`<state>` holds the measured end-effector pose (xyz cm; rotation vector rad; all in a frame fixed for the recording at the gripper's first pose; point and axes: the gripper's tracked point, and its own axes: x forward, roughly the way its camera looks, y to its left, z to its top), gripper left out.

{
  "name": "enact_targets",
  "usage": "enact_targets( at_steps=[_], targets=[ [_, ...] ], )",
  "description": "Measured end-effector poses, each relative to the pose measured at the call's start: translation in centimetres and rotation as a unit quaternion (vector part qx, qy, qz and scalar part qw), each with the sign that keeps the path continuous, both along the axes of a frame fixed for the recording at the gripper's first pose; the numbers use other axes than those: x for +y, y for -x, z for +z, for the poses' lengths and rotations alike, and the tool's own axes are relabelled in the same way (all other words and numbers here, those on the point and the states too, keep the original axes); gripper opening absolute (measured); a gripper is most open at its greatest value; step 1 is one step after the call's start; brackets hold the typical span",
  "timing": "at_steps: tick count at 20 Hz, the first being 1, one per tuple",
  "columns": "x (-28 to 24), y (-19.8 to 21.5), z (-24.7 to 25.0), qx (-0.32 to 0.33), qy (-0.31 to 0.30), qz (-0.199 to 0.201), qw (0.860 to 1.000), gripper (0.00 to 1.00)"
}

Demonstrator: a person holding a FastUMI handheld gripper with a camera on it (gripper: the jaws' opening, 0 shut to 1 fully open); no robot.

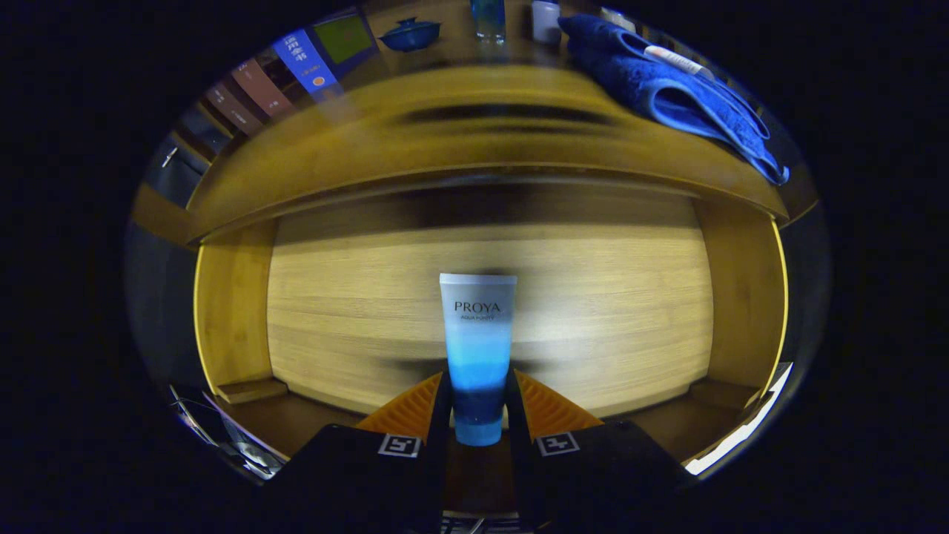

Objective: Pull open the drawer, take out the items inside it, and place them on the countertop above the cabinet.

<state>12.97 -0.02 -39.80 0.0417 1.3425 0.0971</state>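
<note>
gripper (478, 400) clamped on blue tube (477, 334), over open drawer (489, 297)

Warm-lit wooden cabinet (474, 126); bookshelf (289, 74)

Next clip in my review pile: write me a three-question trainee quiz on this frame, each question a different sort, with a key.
1. True or false: the tube lies loose on the drawer floor, clear of the gripper.
2. Multiple choice: what is draped over the countertop edge, beyond the fingers? A) blue towel B) red mug C) folded newspaper
3. Short answer: which end of the tube sits between the fingers?

Key
1. False: both fingers press on its sides.
2. A, the blue towel.
3. The darker blue cap end; the flat white end points away from the gripper, over the open drawer.
</note>
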Motion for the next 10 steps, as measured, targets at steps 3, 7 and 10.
enact_targets(
  at_steps=[3, 7, 10],
  targets=[
    [-0.3, 0.3, 2.7, -0.002, -0.018, 0.001, 1.0, 0.42],
    [0.5, 0.9, 6.8, -0.026, -0.022, 0.022, 0.999, 0.42],
    [1.2, 0.1, 9.8, -0.043, -0.02, 0.032, 0.998, 0.42]
  ],
)
